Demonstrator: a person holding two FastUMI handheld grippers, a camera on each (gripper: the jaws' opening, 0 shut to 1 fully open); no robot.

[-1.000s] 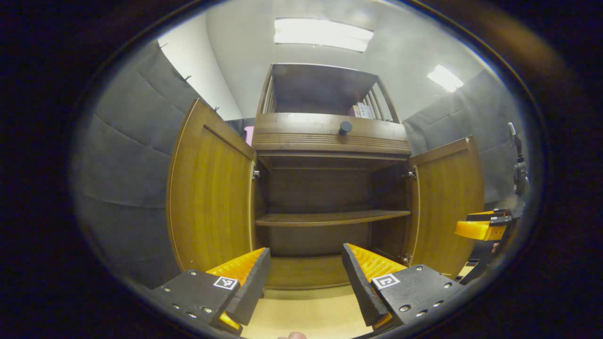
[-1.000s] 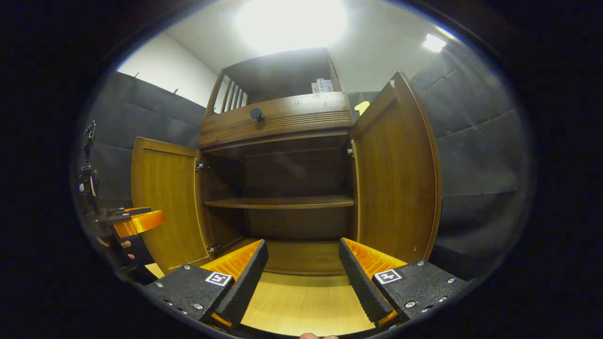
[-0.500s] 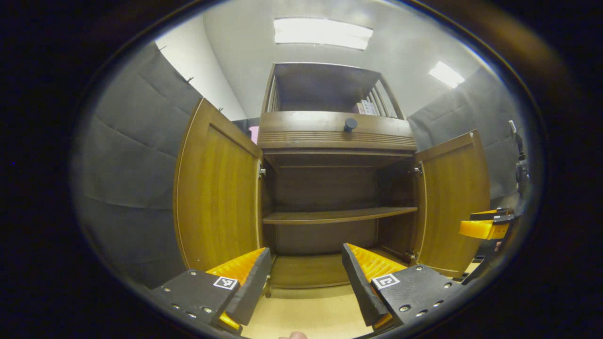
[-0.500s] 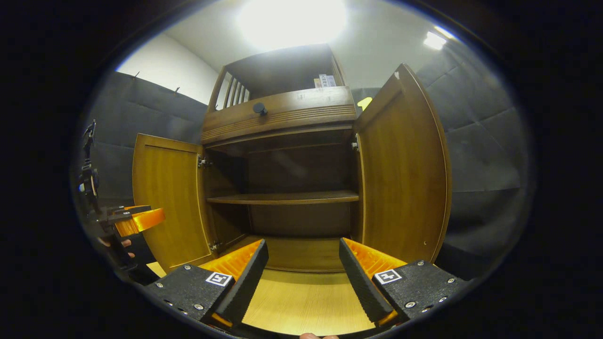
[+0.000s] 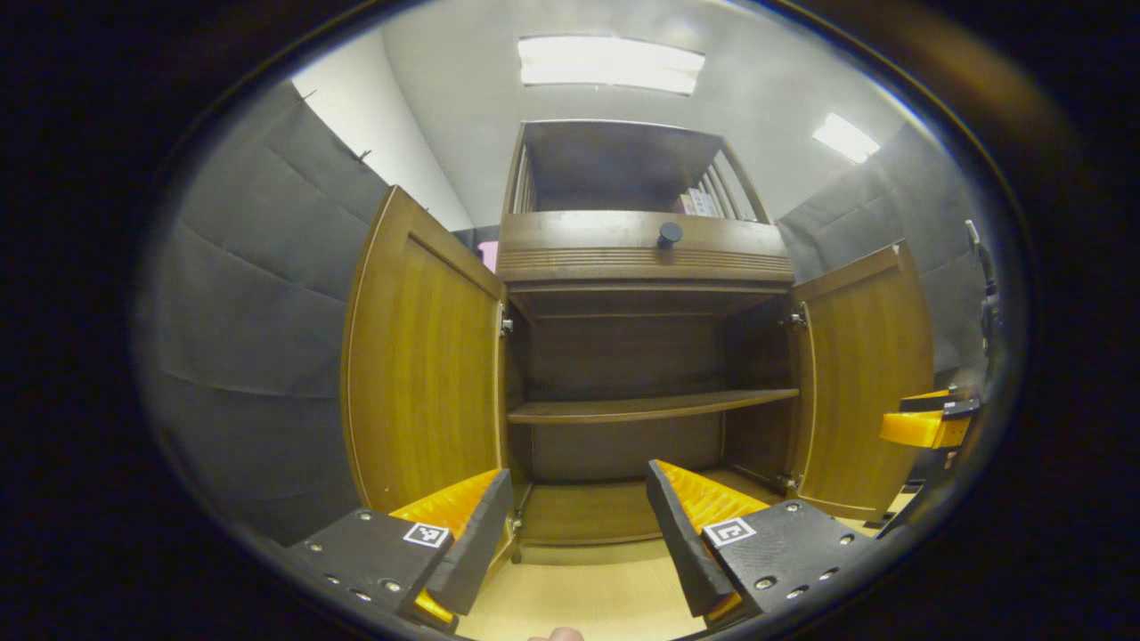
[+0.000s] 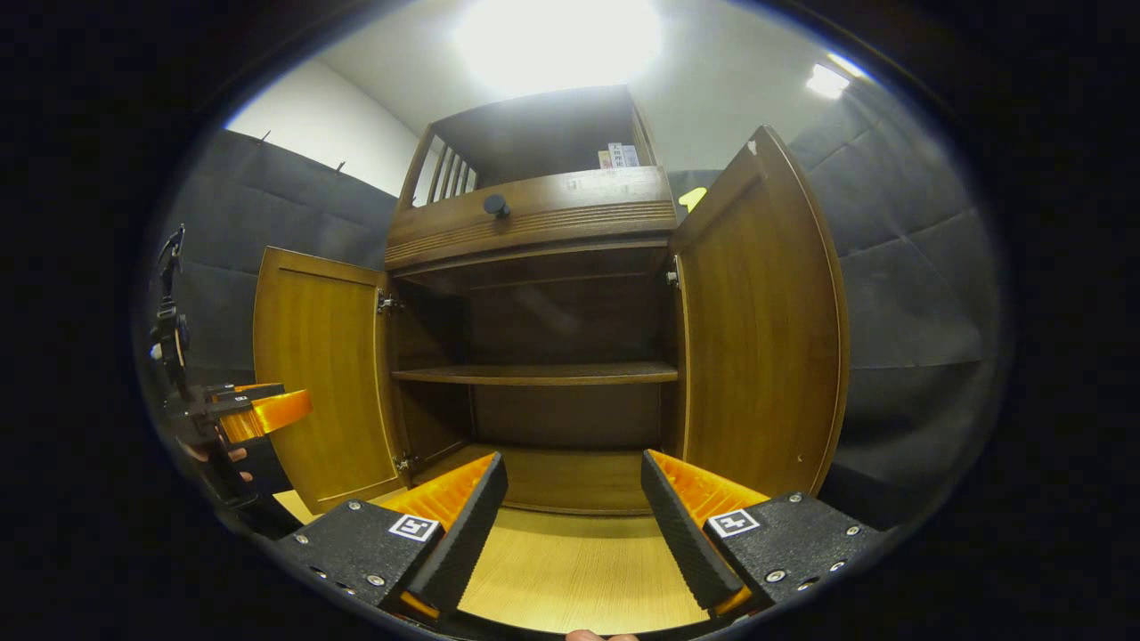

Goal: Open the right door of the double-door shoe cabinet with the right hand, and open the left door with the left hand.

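The brown wooden shoe cabinet (image 5: 641, 258) stands ahead with both doors swung wide. Its left door (image 5: 419, 356) and right door (image 5: 868, 392) stand apart from the fingers. Inside, a single shelf (image 5: 650, 408) is bare. My left gripper (image 5: 579, 525) is open in front of the cabinet's bottom, holding nothing. In the right gripper view the same cabinet (image 6: 534, 214) shows its left door (image 6: 316, 374) and right door (image 6: 757, 329) open, and my right gripper (image 6: 574, 521) is open and holds nothing. The other gripper (image 6: 258, 409) appears at the far left, held by a hand.
A drawer with a dark round knob (image 5: 669, 234) sits above the doors, and an open top compartment (image 5: 614, 165) holds small boxes. Light wooden floor (image 6: 579, 570) lies before the cabinet. Dark padded walls (image 5: 240, 303) close in on both sides. A stand (image 6: 169, 329) is at the left edge.
Both grippers have drawn slightly back and shifted, so the cabinet sits a little farther right in each view. The doors stay wide open and both grippers stay open.
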